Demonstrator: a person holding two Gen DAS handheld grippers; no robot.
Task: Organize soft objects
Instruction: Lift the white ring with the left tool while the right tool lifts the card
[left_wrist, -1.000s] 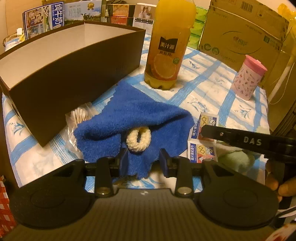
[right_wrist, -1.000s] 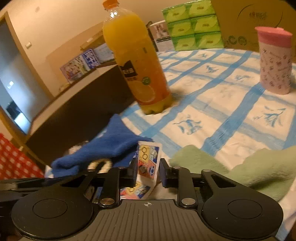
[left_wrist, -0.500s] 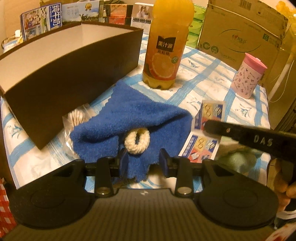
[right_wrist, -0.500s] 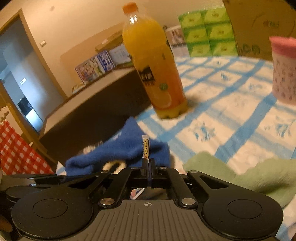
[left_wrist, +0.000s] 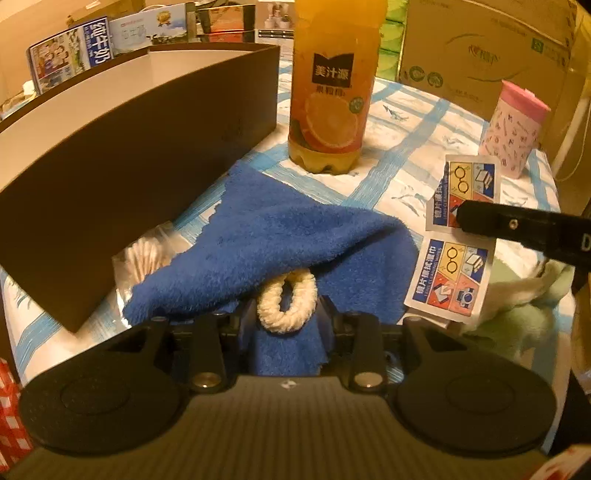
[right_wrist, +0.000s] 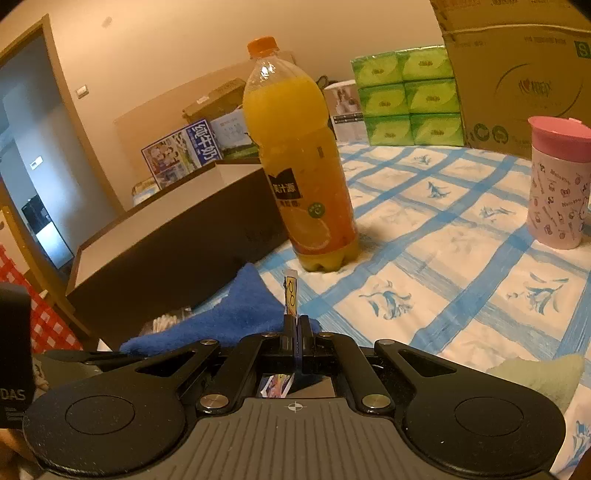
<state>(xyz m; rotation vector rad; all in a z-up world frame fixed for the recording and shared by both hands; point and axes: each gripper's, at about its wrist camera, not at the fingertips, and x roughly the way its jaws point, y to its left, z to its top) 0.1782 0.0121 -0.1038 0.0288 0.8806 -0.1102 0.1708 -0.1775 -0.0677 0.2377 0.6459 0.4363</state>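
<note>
A blue towel (left_wrist: 280, 240) lies crumpled on the checked tablecloth beside a dark box (left_wrist: 110, 158). A cream fluffy scrunchie (left_wrist: 288, 299) rests on it, between the open jaws of my left gripper (left_wrist: 288, 314). My right gripper (right_wrist: 294, 325) is shut on a strip of lens-wipe packets (right_wrist: 290, 295), held above the table; in the left wrist view the strip (left_wrist: 456, 236) hangs from its black finger (left_wrist: 517, 229). A green towel (right_wrist: 543, 373) lies at the right. A bag of cotton swabs (left_wrist: 144, 254) lies partly under the blue towel.
An orange juice bottle (left_wrist: 332, 85) stands behind the blue towel. A pink patterned cup (left_wrist: 511, 129) stands at the far right. Cardboard boxes (right_wrist: 517, 74) and green tissue packs (right_wrist: 410, 96) line the back. The table edge is near on the left.
My right gripper has shut on the lens-wipe strip and lifted it off the table. My left gripper has stayed open around the scrunchie, moving slightly closer.
</note>
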